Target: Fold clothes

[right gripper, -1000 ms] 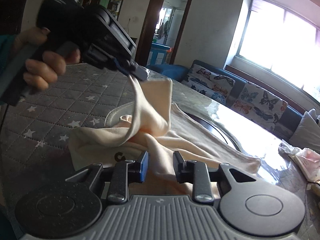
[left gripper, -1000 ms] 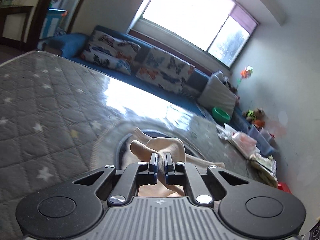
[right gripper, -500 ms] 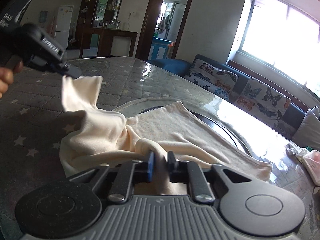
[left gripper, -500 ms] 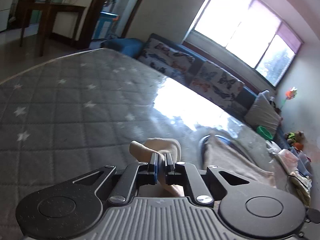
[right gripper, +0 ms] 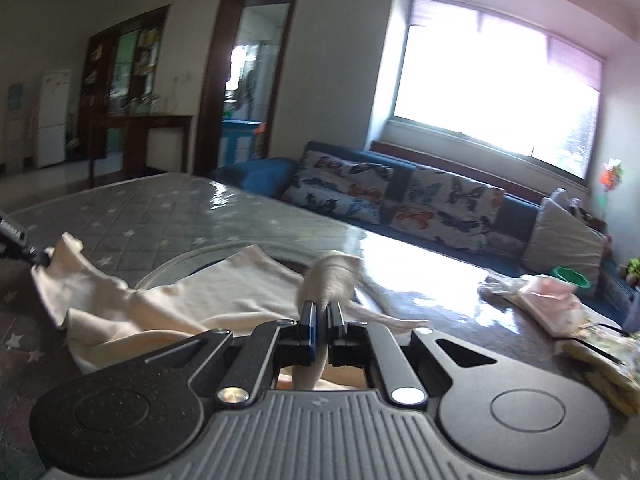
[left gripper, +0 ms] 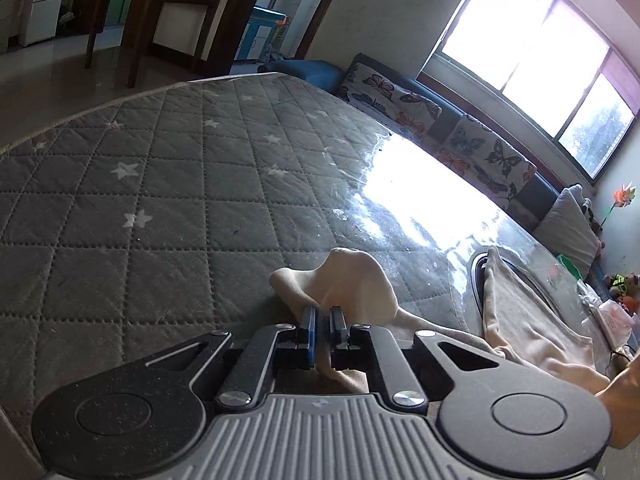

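A cream garment (right gripper: pixel 224 300) lies spread on the grey star-quilted mattress (left gripper: pixel 160 208). My left gripper (left gripper: pixel 323 320) is shut on one bunched corner of the garment (left gripper: pixel 352 284), held just above the mattress; the rest trails to the right (left gripper: pixel 520 320). My right gripper (right gripper: pixel 321 314) is shut on another bunch of the garment (right gripper: pixel 330 276), lifted a little. The left gripper's tip shows at the far left of the right wrist view (right gripper: pixel 22 246), holding the stretched corner.
A round dark ring (left gripper: pixel 478 268) lies under the garment on the mattress. A blue sofa with butterfly cushions (right gripper: pixel 400 196) runs behind. Bags and clutter (right gripper: pixel 560 304) sit at the right edge. A person's forearm (left gripper: pixel 624 400) is at the lower right.
My left gripper pulled its corner farther left, stretching the garment out. My right gripper closed on a fold and lifted it.
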Demonstrator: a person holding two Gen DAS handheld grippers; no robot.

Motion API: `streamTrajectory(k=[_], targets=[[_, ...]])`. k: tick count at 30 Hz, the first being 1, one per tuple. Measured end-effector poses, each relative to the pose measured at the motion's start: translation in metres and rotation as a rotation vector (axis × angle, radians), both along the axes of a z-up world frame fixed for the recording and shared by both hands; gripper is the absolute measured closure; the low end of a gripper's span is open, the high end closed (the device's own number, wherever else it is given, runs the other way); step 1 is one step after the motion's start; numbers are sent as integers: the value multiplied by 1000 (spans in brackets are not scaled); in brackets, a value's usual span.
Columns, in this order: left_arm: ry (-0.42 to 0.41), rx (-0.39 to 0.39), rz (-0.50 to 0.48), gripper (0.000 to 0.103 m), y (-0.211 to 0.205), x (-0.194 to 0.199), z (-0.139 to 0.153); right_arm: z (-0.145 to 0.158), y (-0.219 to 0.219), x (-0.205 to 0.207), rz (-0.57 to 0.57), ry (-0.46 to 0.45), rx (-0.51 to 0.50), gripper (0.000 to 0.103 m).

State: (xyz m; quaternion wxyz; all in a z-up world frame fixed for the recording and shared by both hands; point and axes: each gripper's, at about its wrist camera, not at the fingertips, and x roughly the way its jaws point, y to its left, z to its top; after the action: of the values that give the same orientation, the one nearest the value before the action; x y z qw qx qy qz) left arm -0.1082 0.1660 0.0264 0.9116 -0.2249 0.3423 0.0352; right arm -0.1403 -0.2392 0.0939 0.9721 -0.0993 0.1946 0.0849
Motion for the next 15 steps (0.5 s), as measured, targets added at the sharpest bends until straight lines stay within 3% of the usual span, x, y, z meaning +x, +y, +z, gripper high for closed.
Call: streamTrajectory(k=[15], targets=[[23,29,-14,96,1,7,-2,-15,-108,-31,-396,16,15,99]])
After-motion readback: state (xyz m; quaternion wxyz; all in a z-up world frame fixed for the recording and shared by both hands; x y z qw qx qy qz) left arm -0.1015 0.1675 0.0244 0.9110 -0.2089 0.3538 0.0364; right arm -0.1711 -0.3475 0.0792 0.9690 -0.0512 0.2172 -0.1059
